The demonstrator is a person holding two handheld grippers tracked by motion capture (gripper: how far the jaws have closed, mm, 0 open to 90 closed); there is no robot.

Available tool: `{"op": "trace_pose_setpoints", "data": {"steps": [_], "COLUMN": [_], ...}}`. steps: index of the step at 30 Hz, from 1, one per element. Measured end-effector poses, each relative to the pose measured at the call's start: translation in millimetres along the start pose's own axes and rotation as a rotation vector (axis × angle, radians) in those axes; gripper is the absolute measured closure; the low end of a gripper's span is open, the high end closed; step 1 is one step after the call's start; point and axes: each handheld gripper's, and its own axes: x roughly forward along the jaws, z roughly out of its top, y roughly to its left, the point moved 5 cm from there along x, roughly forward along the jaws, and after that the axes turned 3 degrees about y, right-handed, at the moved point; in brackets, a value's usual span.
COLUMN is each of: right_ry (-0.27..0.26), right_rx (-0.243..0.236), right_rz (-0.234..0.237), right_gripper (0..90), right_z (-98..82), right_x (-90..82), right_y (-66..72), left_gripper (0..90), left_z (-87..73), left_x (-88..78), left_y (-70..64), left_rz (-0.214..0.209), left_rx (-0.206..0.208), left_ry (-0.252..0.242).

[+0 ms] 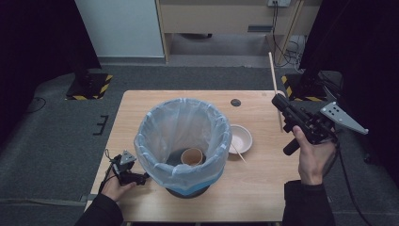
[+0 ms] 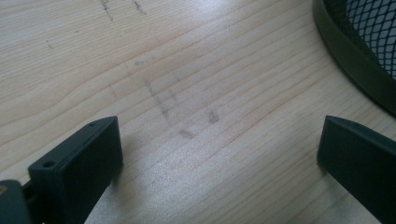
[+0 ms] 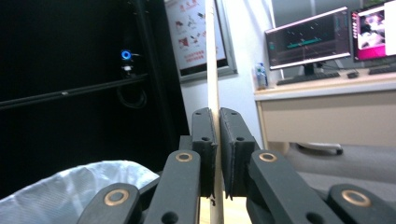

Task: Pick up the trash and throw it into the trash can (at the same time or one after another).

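Note:
My right gripper (image 1: 278,100) is lifted above the table's right edge, shut on a thin wooden stick (image 1: 275,87) that stands nearly upright. The right gripper view has the stick (image 3: 212,70) pinched between the two black pads (image 3: 205,140). A second stick (image 1: 237,153) lies against a white bowl (image 1: 241,139). A mesh bin lined with a pale blue bag (image 1: 181,141) stands mid-table with a brown paper cup (image 1: 192,156) inside. My left gripper (image 1: 143,178) rests on the table at the bin's left base, jaws wide open over bare wood (image 2: 205,116).
The wooden table (image 1: 263,188) has bare room at front right and along the far edge, where a dark round mark (image 1: 235,102) sits. The bin's black rim (image 2: 355,60) is close to my left gripper. A desk with monitors (image 3: 308,42) stands beyond.

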Motion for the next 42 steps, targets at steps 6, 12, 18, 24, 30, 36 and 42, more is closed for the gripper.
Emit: {"op": "trace_pose_setpoints", "data": {"steps": [6,12,18,24,30,36,42], "right_ry": [-0.025,-0.035,-0.034,-0.023,-0.024,-0.018,-0.010], "right_rx": [-0.012,-0.026,-0.046,-0.051,-0.051,-0.060,-0.054], "right_rz": [0.054,0.087,0.126,0.148,0.169,0.185,0.205], "right_gripper": [85.7,85.7,85.7,85.7,85.7,85.6,85.7], "right_z": [8.1,11.8,13.6,13.1,14.3,14.5,13.3], "right_x": [-1.7,-1.4,1.9,7.2,9.7,17.2,27.0], "right_y": [16.4,29.4,45.4,54.4,62.5,71.4,79.4], "left_gripper": [0.0,0.0,0.0,0.0,0.0,0.0,0.0], "left_z": [0.0,0.0,0.0,0.0,0.0,0.0,0.0], "left_x": [0.0,0.0,0.0,0.0,0.0,0.0,0.0], "left_y": [0.0,0.0,0.0,0.0,0.0,0.0,0.0], "left_rz": [0.000,0.000,0.000,0.000,0.000,0.000,0.000], "left_rx": [0.000,0.000,0.000,0.000,0.000,0.000,0.000], "left_ry": [0.000,0.000,0.000,0.000,0.000,0.000,0.000]}}
